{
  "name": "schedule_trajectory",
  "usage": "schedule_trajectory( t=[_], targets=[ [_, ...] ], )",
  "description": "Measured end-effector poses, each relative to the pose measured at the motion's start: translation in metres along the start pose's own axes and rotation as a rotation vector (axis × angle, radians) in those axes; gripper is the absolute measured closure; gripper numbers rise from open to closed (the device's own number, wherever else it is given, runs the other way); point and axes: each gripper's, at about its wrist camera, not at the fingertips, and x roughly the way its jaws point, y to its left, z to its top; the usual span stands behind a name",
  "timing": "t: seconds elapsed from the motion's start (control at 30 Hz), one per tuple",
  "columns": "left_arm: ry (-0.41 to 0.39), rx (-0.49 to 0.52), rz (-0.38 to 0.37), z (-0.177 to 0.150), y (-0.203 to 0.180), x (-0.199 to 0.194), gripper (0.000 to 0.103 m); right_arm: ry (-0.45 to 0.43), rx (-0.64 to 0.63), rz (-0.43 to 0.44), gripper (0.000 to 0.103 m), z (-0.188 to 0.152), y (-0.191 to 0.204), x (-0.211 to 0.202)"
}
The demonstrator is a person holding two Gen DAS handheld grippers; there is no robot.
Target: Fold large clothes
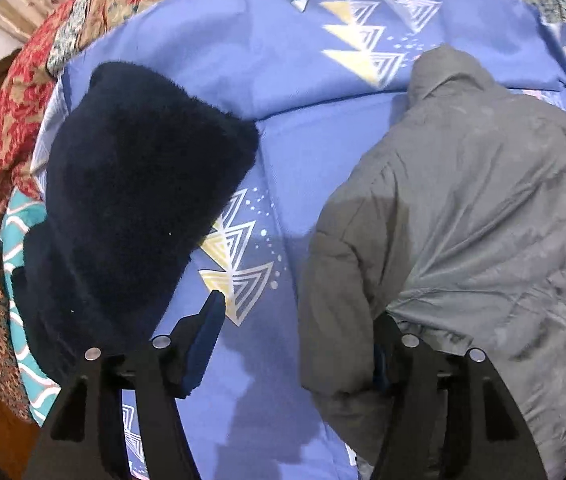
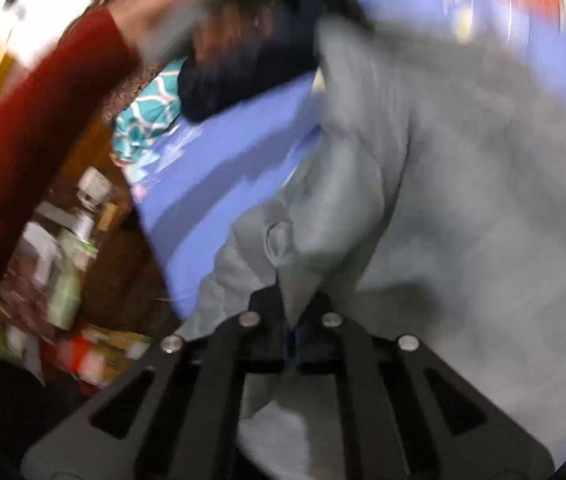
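My right gripper (image 2: pixel 292 330) is pinching the grey jacket (image 2: pixel 443 200) w/ fingers pressed together; left gripper (image 1: pixel 299 332) fingers spread over the bed (image 1: pixel 283 140).

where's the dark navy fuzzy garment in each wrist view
Left wrist: dark navy fuzzy garment fills the left-centre, on the blue patterned bedsheet.
Right wrist: blurred, top centre.
Shared landmark: the grey padded jacket to its right in both.

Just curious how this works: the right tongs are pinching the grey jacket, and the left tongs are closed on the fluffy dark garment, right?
Not quite. The left wrist view shows the left tongs wide open, holding nothing; the fluffy dark garment lies beside them on the blue sheet. The right tongs do pinch the grey jacket.
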Motion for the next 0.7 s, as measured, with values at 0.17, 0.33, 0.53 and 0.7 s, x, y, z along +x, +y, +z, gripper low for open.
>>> schedule_trajectory(
  t=[0.17,0.33,0.53,0.7],
  targets=[
    [0.043,-0.076,-0.071,0.005,0.014,0.021,0.02,-0.069,-0.136,-0.867,0.029,0.083,-0.097,-0.016],
    [0.067,-0.071,-0.163,-0.002,0.022,0.026,0.02,-0.179,0.214,-0.632,0.029,0.065,-0.149,-0.027],
    [0.006,-0.138,-0.286,0.022,0.036,-0.008,0.02,-0.277,0.156,-0.083,0.03,0.068,-0.077,0.027],
    [-0.182,-0.242,-0.509,0.034,0.044,-0.051,0.02,-0.046,0.295,-0.103,0.03,0.066,-0.08,0.149]
  ],
)
